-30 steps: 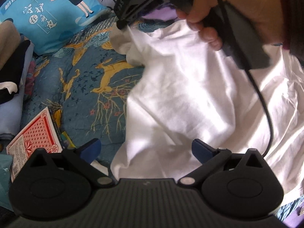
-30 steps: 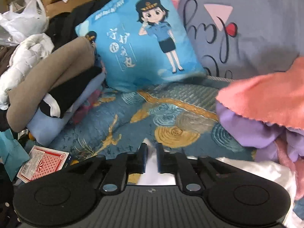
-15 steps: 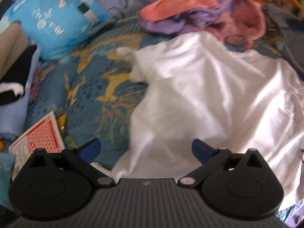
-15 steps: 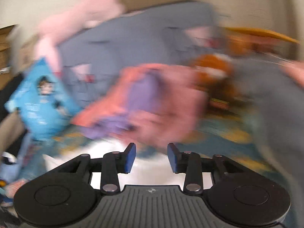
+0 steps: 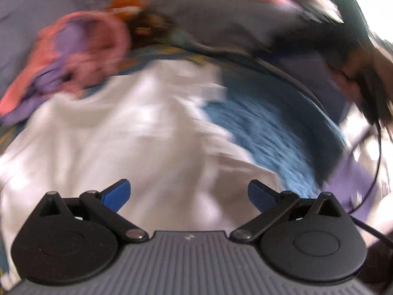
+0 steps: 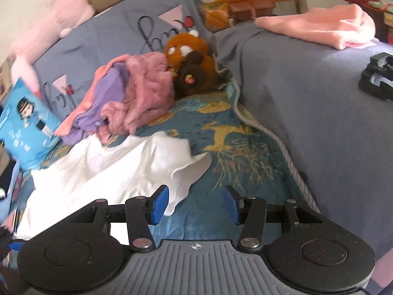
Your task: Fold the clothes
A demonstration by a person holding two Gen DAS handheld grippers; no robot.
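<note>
Your right gripper (image 6: 196,205) has its blue pads spread, empty, above the patterned blue bedspread (image 6: 233,142). The shirt (image 6: 118,169), smooth white fabric with a curled sleeve edge, lies rumpled just left of the left pad. Beyond it sit a fluffy pink-and-purple heap (image 6: 130,98), a brown plush toy (image 6: 190,61) and a grey cushion (image 6: 122,39) with looped script, unreadable. Your left gripper (image 5: 189,195) is spread wide over the shirt (image 5: 118,147); that view is blurred.

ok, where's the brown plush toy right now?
Right wrist view, upper centre: the brown plush toy sits on the bed against the grey pillow, just right of the pink fuzzy garment.
</note>
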